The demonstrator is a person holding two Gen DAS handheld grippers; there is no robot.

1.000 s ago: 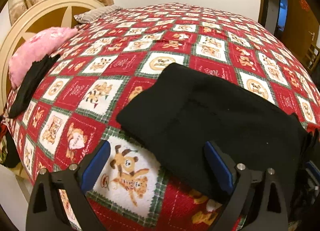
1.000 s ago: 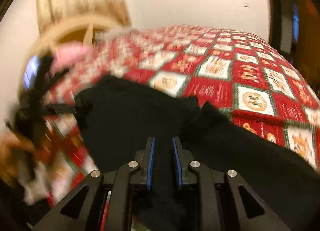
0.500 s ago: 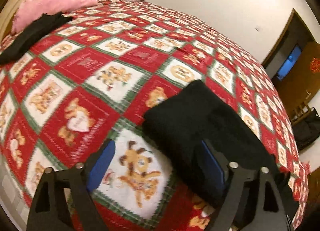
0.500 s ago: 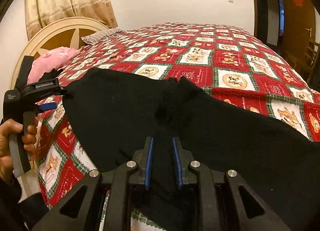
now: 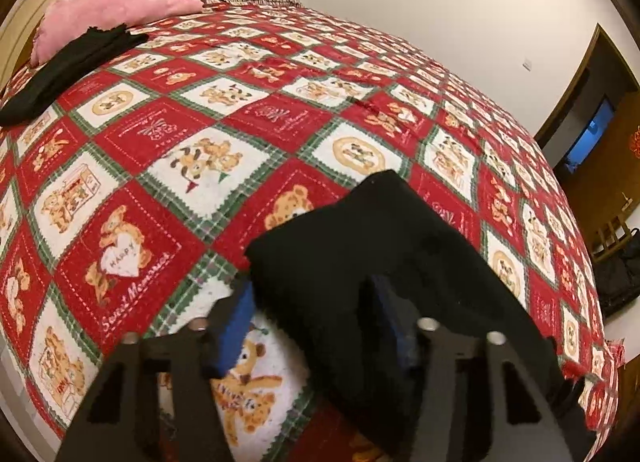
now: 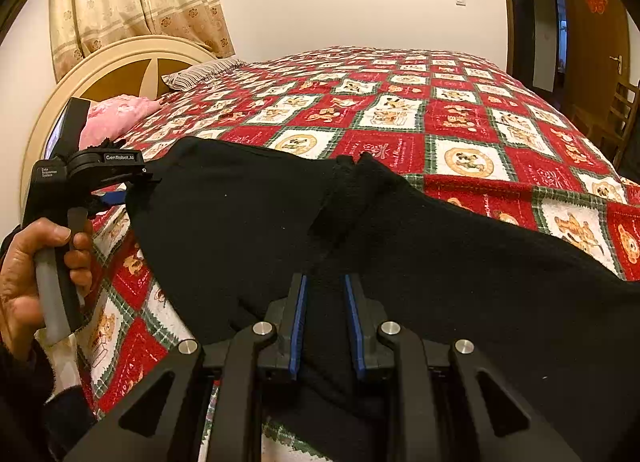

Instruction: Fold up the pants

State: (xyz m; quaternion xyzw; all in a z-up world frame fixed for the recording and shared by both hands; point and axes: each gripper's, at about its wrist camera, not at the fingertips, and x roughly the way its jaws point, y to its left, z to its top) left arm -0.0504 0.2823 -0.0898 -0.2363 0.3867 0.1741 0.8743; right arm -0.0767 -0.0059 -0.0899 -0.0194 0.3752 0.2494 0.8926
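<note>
Warm, even indoor lighting; strong fisheye curvature with dark vignetted corners in both views; the black fabric pants point(image 6: 400, 246) show little surface detail.

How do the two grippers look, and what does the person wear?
Both grippers are black with blue pads and silver bolts. The left one has a grey handle and white "GenRobot.AI" lettering. The sleeve looks dark.
</note>
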